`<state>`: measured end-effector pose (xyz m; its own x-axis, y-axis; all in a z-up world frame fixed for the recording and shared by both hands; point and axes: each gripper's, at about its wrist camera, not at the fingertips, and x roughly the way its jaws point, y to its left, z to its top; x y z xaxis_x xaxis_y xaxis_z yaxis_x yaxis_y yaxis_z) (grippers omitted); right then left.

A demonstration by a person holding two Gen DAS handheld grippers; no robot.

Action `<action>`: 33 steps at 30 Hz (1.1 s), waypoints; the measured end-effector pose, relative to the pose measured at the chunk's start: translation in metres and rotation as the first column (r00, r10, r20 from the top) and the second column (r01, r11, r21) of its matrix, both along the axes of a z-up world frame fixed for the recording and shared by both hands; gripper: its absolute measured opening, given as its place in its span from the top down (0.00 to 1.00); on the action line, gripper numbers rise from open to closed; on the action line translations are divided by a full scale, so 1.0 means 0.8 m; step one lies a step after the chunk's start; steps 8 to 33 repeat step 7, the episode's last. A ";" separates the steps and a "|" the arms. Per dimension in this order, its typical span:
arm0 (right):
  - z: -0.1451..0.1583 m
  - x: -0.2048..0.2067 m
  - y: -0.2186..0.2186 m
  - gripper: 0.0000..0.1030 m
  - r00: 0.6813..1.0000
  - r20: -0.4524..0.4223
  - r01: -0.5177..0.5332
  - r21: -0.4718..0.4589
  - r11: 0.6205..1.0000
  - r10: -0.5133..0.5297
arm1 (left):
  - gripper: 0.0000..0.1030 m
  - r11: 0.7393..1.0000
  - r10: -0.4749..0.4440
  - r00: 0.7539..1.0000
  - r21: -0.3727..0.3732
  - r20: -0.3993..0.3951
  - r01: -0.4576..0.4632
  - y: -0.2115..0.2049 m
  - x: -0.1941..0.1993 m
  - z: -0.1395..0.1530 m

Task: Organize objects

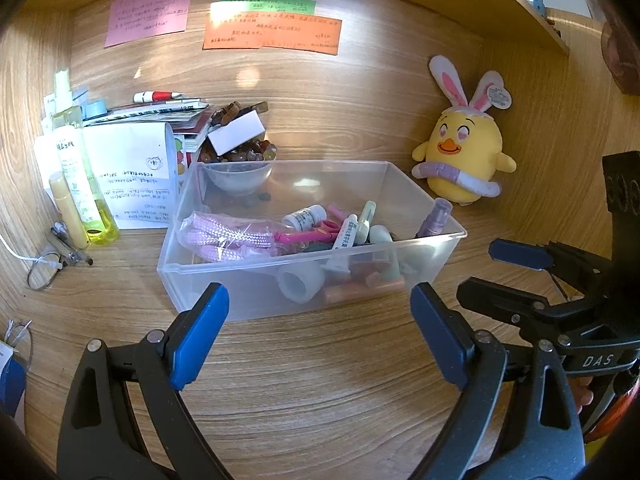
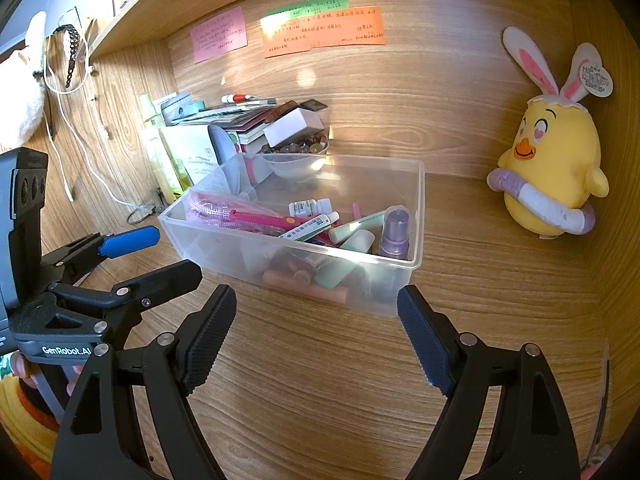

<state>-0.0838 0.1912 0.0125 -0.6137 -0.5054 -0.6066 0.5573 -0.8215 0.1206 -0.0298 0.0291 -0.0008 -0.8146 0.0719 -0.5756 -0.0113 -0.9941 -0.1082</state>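
Left wrist view shows the left hand-held gripper [image 1: 320, 332] wide open and empty before the clear plastic bin [image 1: 224, 280]; the right hand-held gripper [image 2: 316, 332] is likewise wide open, holding nothing.

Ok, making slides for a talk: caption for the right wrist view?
Open right gripper facing a clear bin of small toiletries, yellow plush chick alongside.

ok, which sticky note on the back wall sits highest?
The green note: a narrow strip above the orange note, which overlaps its lower edge. The pink note hangs lower, left.

Yellow plush chick [image 1: 466, 152] with pink-lined ears, clear plastic bin [image 1: 248, 300], pink [image 1: 147, 14] and orange notes [image 1: 272, 32].
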 end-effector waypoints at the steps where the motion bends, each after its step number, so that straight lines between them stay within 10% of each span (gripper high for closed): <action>1: 0.000 0.000 0.000 0.22 1.000 0.001 0.000 0.000 1.000 0.000 | 0.10 1.000 -0.001 1.000 -0.005 -0.003 0.001 0.001 0.001 0.000; 33: -0.002 -0.001 0.002 0.22 1.000 0.005 0.002 0.001 1.000 -0.002 | 0.08 1.000 -0.010 1.000 -0.009 -0.012 0.010 0.001 0.001 0.001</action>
